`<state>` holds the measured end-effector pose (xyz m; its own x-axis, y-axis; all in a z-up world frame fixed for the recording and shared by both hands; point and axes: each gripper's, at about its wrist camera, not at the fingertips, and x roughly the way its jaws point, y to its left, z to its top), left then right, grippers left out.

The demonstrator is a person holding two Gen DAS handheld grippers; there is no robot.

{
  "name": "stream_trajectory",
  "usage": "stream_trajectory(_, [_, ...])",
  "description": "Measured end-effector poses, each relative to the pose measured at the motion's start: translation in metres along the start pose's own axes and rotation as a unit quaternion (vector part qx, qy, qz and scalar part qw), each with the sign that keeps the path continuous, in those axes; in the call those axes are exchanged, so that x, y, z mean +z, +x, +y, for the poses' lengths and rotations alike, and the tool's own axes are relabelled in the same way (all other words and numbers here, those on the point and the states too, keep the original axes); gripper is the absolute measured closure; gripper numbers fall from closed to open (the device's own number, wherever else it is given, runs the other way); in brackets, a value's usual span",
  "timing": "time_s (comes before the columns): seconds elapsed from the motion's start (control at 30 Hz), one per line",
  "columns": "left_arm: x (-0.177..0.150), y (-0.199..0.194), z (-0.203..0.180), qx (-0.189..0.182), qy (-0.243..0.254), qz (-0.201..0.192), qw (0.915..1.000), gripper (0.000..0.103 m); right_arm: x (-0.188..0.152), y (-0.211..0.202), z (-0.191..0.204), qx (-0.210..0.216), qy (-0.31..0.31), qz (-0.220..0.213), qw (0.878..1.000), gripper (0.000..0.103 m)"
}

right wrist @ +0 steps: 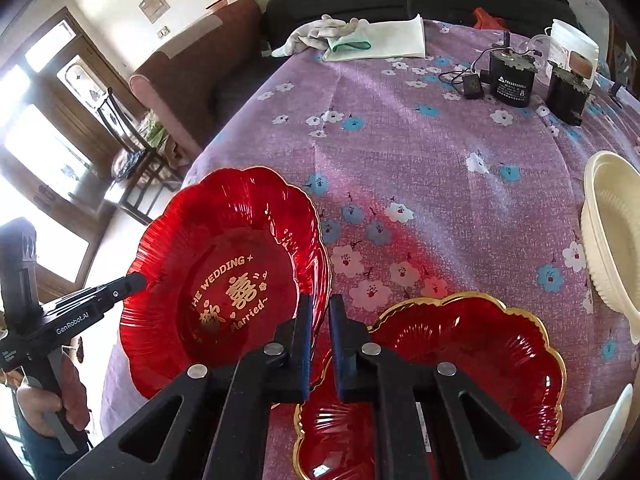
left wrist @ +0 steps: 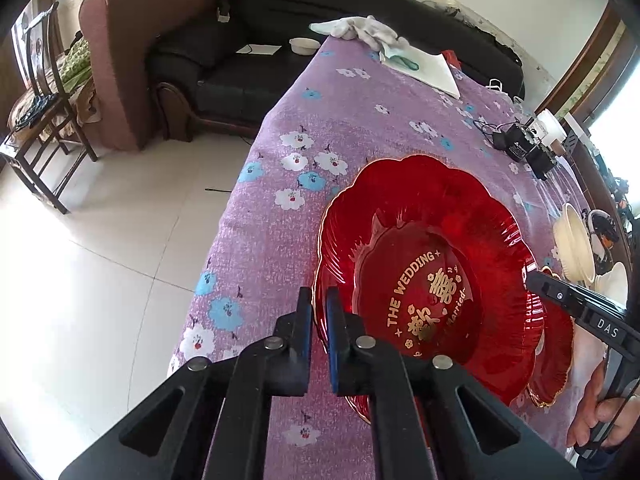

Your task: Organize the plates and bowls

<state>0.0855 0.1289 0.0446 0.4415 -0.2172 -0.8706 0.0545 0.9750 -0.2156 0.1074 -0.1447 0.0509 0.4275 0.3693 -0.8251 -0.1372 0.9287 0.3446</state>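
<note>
A red glass plate (left wrist: 424, 216) with gold "THE WEDDING" lettering is held at two opposite edges over the purple flowered tablecloth (left wrist: 344, 120). My left gripper (left wrist: 319, 300) is shut on its left rim, and its tip (right wrist: 136, 280) shows at that rim in the right wrist view. My right gripper (right wrist: 320, 304) is shut on the plate's (right wrist: 224, 216) right rim. In the left wrist view its black finger (left wrist: 538, 280) reaches that rim. A second red plate (right wrist: 480, 352) with a gold scalloped edge lies just right of it, partly under my right gripper. Cream bowls (right wrist: 612, 240) stand stacked at the right.
White cloths (right wrist: 372, 36) lie at the table's far end. Black devices with cables (right wrist: 512, 76) and a white container (right wrist: 572, 48) stand at the far right. The table's left edge (left wrist: 236, 208) drops to a tiled floor with a sofa (left wrist: 224, 68) and a wooden chair (left wrist: 40, 120).
</note>
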Motion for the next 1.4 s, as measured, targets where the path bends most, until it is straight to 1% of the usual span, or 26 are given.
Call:
stream_trajectory(0.13, [-0.01,-0.012,0.003,-0.002,0.001,-0.007,1.0,0.097,-0.005,-0.007,0.005,0.008,-0.002,-0.004,1.0,0.093])
stream_trajectory(0.23, [-0.024,-0.027,0.006,-0.005,0.002,-0.018,0.9998,0.097,-0.017,-0.015,0.01,0.02,-0.008,-0.006,1.0,0.093])
stream_trajectory(0.4, [-0.053,-0.046,0.01,-0.006,0.003,-0.028,0.9996,0.096,-0.046,-0.027,0.02,0.041,-0.02,-0.007,0.999,0.093])
stream_trajectory(0.57, [-0.09,-0.063,0.012,-0.011,0.001,-0.046,0.9989,0.09,-0.077,-0.038,0.025,0.063,-0.02,-0.005,0.998,0.093])
stream_trajectory(0.7, [-0.116,-0.076,0.016,-0.014,-0.004,-0.06,0.9981,0.089,-0.101,-0.049,0.029,0.078,-0.022,-0.009,0.997,0.092])
stream_trajectory(0.77, [-0.125,-0.079,0.018,-0.019,-0.01,-0.065,0.9977,0.086,-0.111,-0.052,0.03,0.088,-0.02,-0.009,0.996,0.091])
stream_trajectory(0.83, [-0.13,-0.08,0.018,-0.017,-0.012,-0.068,0.9975,0.086,-0.12,-0.055,0.031,0.098,-0.017,-0.011,0.995,0.09])
stream_trajectory(0.9, [-0.134,-0.077,0.017,-0.014,-0.014,-0.067,0.9976,0.086,-0.126,-0.056,0.031,0.098,-0.019,-0.013,0.995,0.09])
stream_trajectory(1.0, [-0.137,-0.072,0.018,-0.022,-0.024,-0.062,0.9975,0.085,-0.13,-0.054,0.03,0.092,-0.017,-0.018,0.995,0.09])
stream_trajectory(1.07, [-0.14,-0.073,0.018,-0.023,-0.027,-0.068,0.9971,0.08,-0.133,-0.055,0.026,0.093,-0.012,-0.019,0.995,0.09])
stream_trajectory(1.1, [-0.142,-0.075,0.018,-0.019,-0.028,-0.074,0.9967,0.072,-0.135,-0.057,0.024,0.093,-0.01,-0.022,0.995,0.09])
stream_trajectory(1.13, [-0.145,-0.077,0.018,-0.01,-0.03,-0.08,0.9963,0.06,-0.135,-0.059,0.022,0.092,-0.008,-0.024,0.995,0.09])
stream_trajectory(1.2, [-0.15,-0.087,0.02,0.01,-0.038,-0.104,0.9938,0.048,-0.137,-0.066,0.015,0.096,-0.001,-0.034,0.995,0.09])
stream_trajectory(1.27, [-0.157,-0.097,0.02,0.021,-0.041,-0.126,0.9909,0.048,-0.14,-0.075,0.008,0.098,0.002,-0.048,0.994,0.089])
stream_trajectory(1.4, [-0.172,-0.117,0.006,0.023,-0.037,-0.161,0.986,0.047,-0.15,-0.094,-0.014,0.085,0.019,-0.08,0.993,0.086])
